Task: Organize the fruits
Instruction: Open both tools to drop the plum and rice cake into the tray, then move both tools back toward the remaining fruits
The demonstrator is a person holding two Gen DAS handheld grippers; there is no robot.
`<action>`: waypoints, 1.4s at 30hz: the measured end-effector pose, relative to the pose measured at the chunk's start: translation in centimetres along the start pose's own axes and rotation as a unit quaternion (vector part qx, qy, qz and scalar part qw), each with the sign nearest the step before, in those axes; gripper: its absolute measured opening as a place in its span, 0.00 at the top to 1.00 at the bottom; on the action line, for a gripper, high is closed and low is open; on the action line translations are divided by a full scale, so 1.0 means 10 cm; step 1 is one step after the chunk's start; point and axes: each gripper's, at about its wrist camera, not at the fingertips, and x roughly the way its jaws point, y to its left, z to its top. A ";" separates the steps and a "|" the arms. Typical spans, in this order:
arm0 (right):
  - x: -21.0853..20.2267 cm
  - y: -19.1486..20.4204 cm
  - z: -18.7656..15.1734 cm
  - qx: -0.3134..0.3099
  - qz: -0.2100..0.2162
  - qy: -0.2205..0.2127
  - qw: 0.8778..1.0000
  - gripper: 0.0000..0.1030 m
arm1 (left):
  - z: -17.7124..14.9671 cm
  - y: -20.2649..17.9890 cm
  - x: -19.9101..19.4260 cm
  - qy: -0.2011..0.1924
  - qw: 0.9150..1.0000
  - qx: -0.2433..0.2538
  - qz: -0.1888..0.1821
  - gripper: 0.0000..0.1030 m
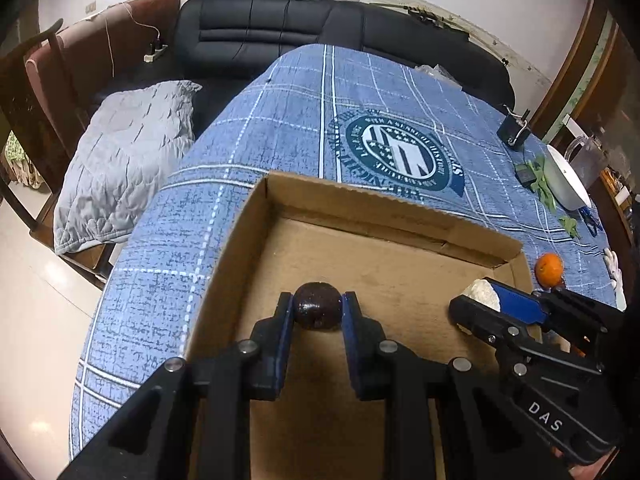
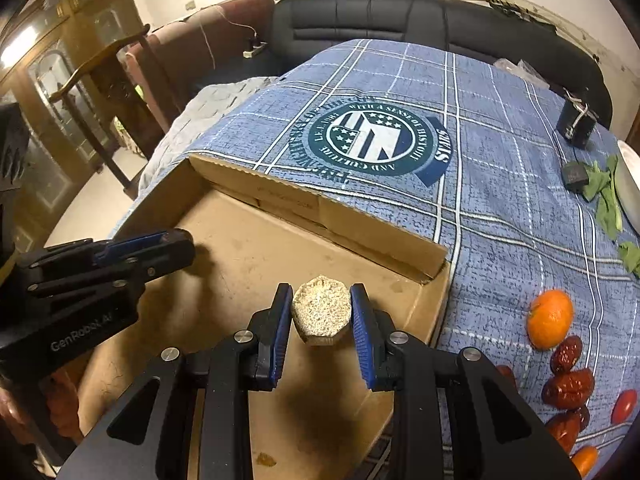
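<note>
The left gripper point(image 1: 318, 312) is clenched on a dark, round, rough-skinned fruit point(image 1: 318, 306), held over the floor of an open cardboard box point(image 1: 384, 216) that sits on a worktop covered in a blue checked cloth point(image 1: 280, 112). The right gripper point(image 2: 322, 316) is clamped on a pale, grainy, many-sided lump point(image 2: 322, 314), also above the box near its right-hand wall. In the left wrist view the right gripper's body carries white letters reading "DAS"; in the right wrist view the left gripper's body reads "GenRobot AI", the last letters faint. The cloth bears a round dark-green emblem point(image 2: 378, 140) with a shield of stars and stripes; its ring of lettering appears upside down, and "WITH A SENSE OF HISTORY AND CULTURE" can be made out, with a blue ribbon beside it whose letters are too small to read surely. On the cloth just right of the box lies an orange mandarin point(image 2: 550, 318), and near it several wrinkled red dates point(image 2: 568, 388), a small red tomato point(image 2: 624, 406) and another orange fruit point(image 2: 585, 460) at the frame edge. Further back are green leaves point(image 2: 608, 196), a white bowl point(image 1: 568, 180) and a black binder clip point(image 2: 576, 118). A black sofa point(image 1: 272, 36) stands beyond the worktop
</note>
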 end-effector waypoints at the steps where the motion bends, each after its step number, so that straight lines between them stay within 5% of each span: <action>1: 0.01 0.01 0.00 -0.002 -0.001 0.002 1.000 0.73 | 0.00 0.00 0.00 -0.002 1.000 0.001 -0.001 0.74; 10: 0.00 0.07 -0.02 -0.004 -0.006 0.003 1.000 0.70 | 0.01 0.02 -0.03 0.003 1.000 -0.001 -0.009 0.71; 14: -0.04 0.08 -0.03 -0.005 -0.009 0.004 1.000 0.68 | -0.03 0.05 -0.14 -0.011 1.000 -0.005 0.002 0.42; 20: -0.20 0.04 -0.14 0.008 -0.004 0.003 1.000 0.66 | -0.19 0.11 -0.35 -0.027 1.000 -0.009 0.007 0.39; 32: -0.75 0.09 -0.62 0.038 0.037 -0.019 0.998 0.64 | -0.72 0.09 -0.96 -0.075 0.996 -0.008 0.047 0.16; 42: -1.28 0.09 -1.22 0.012 0.000 -0.033 0.999 0.52 | -1.03 -0.39 -1.13 -0.072 0.996 0.011 0.043 0.12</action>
